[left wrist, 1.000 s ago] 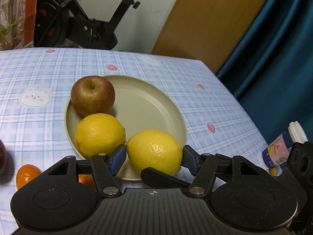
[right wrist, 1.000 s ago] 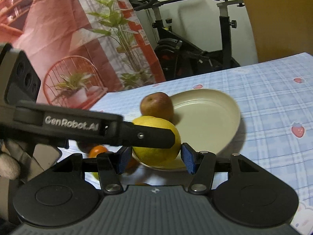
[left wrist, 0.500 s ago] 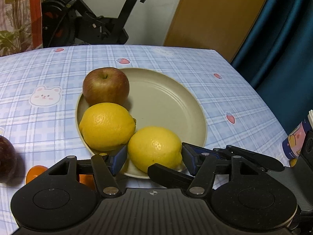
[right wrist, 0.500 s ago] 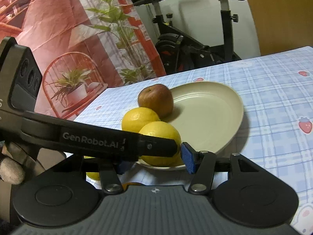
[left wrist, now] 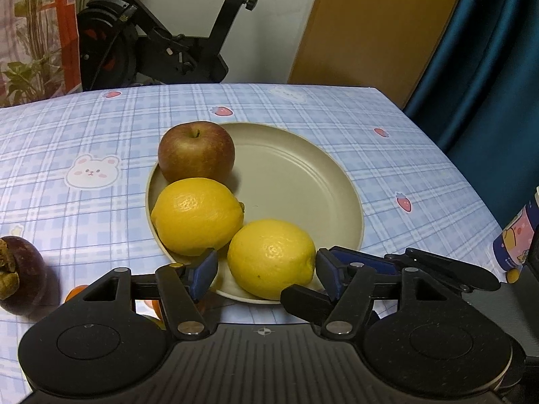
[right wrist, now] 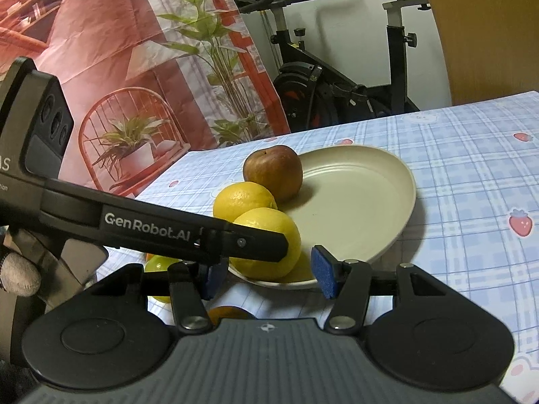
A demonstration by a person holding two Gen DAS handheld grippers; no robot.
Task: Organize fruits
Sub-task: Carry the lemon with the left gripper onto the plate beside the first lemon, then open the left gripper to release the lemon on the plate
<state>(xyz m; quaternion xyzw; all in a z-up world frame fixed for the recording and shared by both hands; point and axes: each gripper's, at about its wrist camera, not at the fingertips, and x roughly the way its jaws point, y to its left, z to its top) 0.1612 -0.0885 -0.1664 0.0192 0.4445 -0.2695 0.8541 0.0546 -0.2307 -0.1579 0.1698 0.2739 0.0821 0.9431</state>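
A beige plate (left wrist: pixel 303 181) holds a red apple (left wrist: pixel 196 152) and two lemons. The far lemon (left wrist: pixel 197 216) touches the apple. The near lemon (left wrist: pixel 271 258) rests on the plate's front rim. My left gripper (left wrist: pixel 266 271) is open, its blue pads either side of the near lemon with small gaps. My right gripper (right wrist: pixel 269 276) is open and empty, just short of the plate (right wrist: pixel 370 202). The left gripper's finger crosses the right wrist view in front of the near lemon (right wrist: pixel 269 242). The apple (right wrist: pixel 273 176) and far lemon (right wrist: pixel 244 200) show there too.
A dark mangosteen (left wrist: pixel 20 274) lies at the left on the checked tablecloth (left wrist: pixel 67 208). Small oranges (left wrist: pixel 75 293) lie under the left gripper. A small patterned bottle (left wrist: pixel 515 239) stands at the table's right edge. An exercise bike (left wrist: pixel 151 43) stands behind the table.
The left gripper has drawn back and risen, leaving the near lemon resting on the plate's rim. The right gripper has also pulled back a little.
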